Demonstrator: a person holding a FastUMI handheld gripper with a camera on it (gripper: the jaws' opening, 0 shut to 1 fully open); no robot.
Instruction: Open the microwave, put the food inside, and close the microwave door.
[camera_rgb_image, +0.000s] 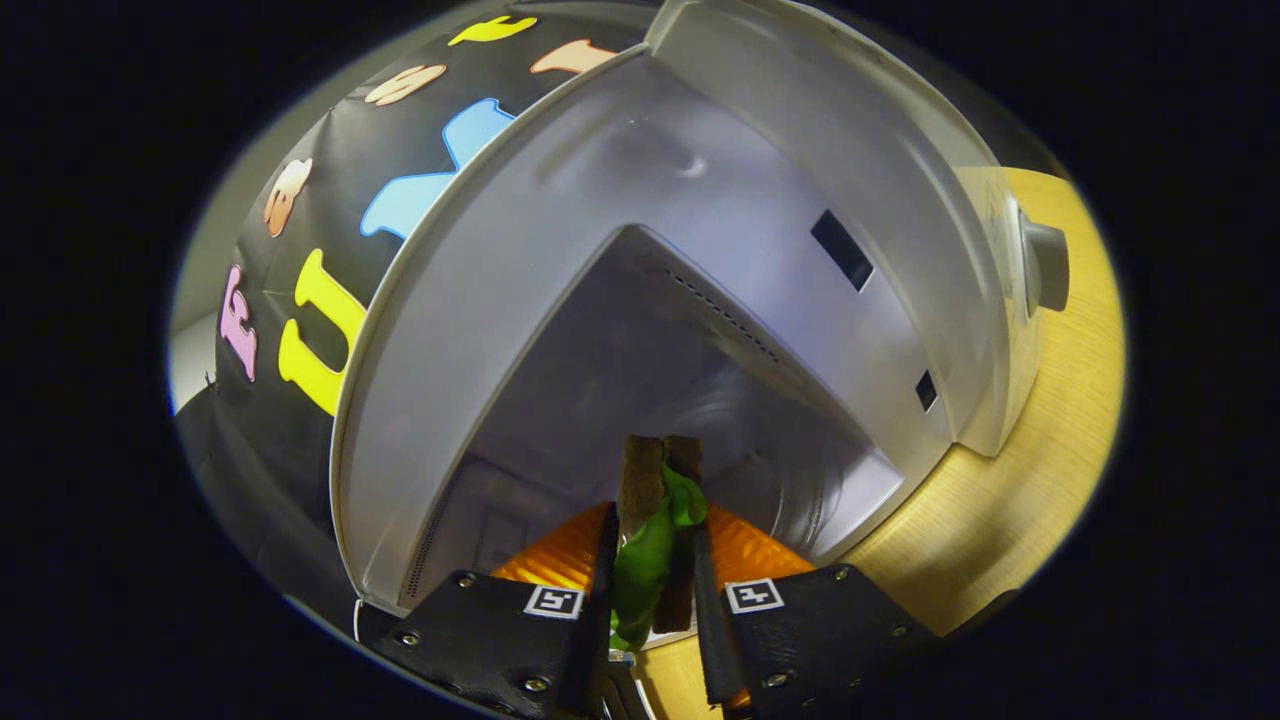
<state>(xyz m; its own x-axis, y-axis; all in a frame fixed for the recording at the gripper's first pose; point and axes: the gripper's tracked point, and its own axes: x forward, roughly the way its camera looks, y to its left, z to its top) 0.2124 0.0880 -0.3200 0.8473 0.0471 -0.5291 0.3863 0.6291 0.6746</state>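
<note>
The white microwave (700, 250) is seen tilted in the gripper view, its cavity gaping wide just ahead, the door swung off somewhere that cannot be made out. The gripper (655, 560) is clenched on the food: a sandwich of two dark brown bread slices with a green lettuce leaf (650, 540) pinched between them, held upright between the fingers, with the top of it already poking toward the cavity mouth.

Beneath the fingers an orange ribbed plate (745, 555) is glimpsed, resting on the pale wooden table (1060, 420) at the microwave's front; whether it is inside the threshold cannot be told.

Risks from here, as judged: the bread could be knocked against the cavity's lower lip if the approach is kept too low, and the slices could be sheared apart. The lettuce, hanging loose below the grip, may be dragged out. If the squeeze is eased too early, the sandwich could be dropped short, on the sill, where the door would later be fouled.
</note>
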